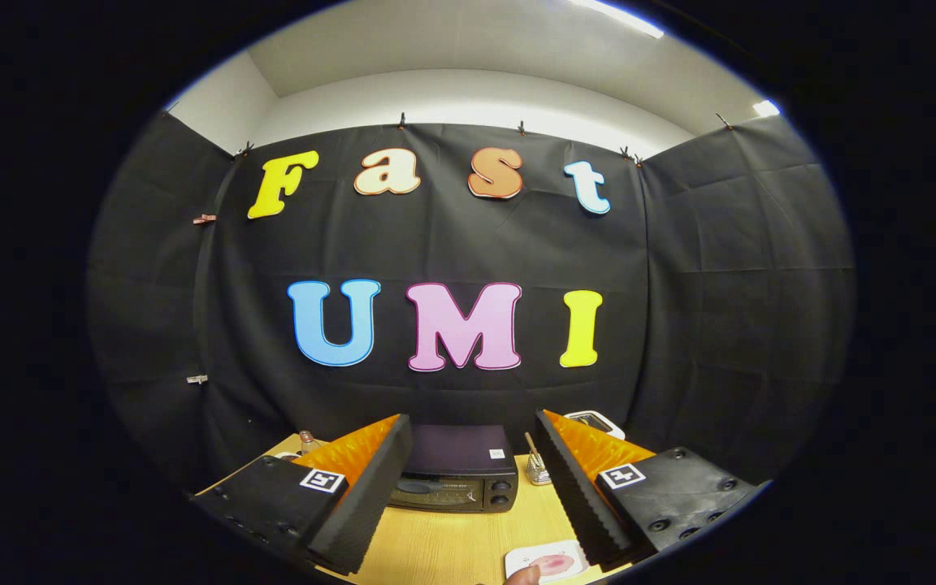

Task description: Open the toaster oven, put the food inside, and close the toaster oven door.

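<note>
Wood-grain table (452, 544): we are looking along its pale top from just above; it is carrying everything below.
Fingertip (523, 575): we are seeing a person's fingertip poking up at the near edge of the table, touching or nearly touching the small plate.
Small plate (545, 562): we are noting a white square plate lying flat between the fingers, closer to the right one; a pink piece of food (553, 563) is sitting on it; its right corner is hiding behind the right finger.
Gripper (472, 455): we are holding it level and high, with the fingers standing spread wide apart and gripping nothing; the left finger (366, 496) and the right finger (569, 487) are framing the oven between them.
Toaster oven (456, 475): we are seeing it beyond the fingertips, sitting on the table against the booth wall; its dark body is facing us, the door (427, 491) is standing closed, and two knobs (500, 492) are showing on the right of its front; its left side is hiding behind the left finger.
Small jar (538, 470): we are seeing a clear little holder with a stick in it, just right of the oven, beside the right finger.
Far items: a small bottle (306, 441) is standing behind the left finger; a white device (594, 422) is lying behind the right finger; we cannot tell what either is.
</note>
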Demonstrator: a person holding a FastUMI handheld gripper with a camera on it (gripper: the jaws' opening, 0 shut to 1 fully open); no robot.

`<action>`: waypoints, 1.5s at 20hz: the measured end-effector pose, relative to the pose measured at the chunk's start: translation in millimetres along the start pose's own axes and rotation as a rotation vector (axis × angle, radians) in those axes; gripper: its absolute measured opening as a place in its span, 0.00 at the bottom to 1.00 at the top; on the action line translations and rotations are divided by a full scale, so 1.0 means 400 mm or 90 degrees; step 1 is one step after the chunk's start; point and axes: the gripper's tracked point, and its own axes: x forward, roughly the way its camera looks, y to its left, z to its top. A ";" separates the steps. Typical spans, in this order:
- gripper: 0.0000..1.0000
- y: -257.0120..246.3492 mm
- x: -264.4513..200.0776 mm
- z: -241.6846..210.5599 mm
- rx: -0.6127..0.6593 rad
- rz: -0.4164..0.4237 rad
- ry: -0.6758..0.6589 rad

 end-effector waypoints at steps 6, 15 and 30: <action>0.98 0.081 0.077 -0.106 0.005 0.019 0.053; 0.98 0.190 0.310 -0.405 0.033 0.034 0.174; 0.98 0.271 0.531 -0.760 -0.001 -0.018 0.316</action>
